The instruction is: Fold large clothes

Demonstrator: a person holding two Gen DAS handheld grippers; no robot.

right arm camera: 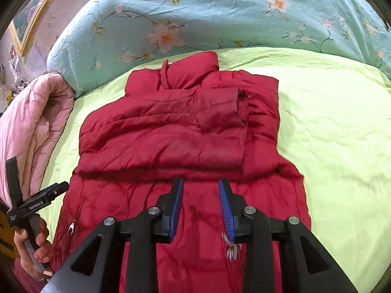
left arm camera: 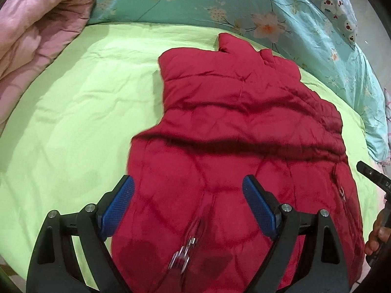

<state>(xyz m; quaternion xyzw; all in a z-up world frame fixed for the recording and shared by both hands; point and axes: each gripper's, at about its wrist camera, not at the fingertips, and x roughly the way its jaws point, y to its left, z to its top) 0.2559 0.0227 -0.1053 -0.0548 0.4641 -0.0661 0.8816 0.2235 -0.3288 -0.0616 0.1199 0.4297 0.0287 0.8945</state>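
A: Left wrist view, near field. Left gripper [left arm camera: 188, 196] spread wide, holding nothing, hovering over the lower body of the red jacket [left arm camera: 244, 127]. Zipper pull [left arm camera: 182, 256] blurred, low between the two fingers.

B: Right wrist view, same end. Right gripper [right arm camera: 200, 204] jaws part open, a narrow gap, nothing pinched. Jacket [right arm camera: 176, 131] fills the ground under and ahead of the fingers; a blurred zipper pull [right arm camera: 231, 246] sits just by the right finger.

A: Step in hand, by my reading: take the near hem and fold it up over the middle. Sleeves look already laid across the chest.

B: Agreed. Grab both hem corners level, one per gripper, bite through all padded layers, lift together so the fold line stays square. Puffy fabric slips; a shallow pinch may catch only the top layer.

A: Beyond the fingertips: a folded sleeve band crosses the jacket, then the collar at the far end.

B: Past that, green sheet [right arm camera: 330, 122], then the floral quilt [right arm camera: 220, 12]. Pink blanket [right arm camera: 31, 122] left of the jaws, apart from the jacket.
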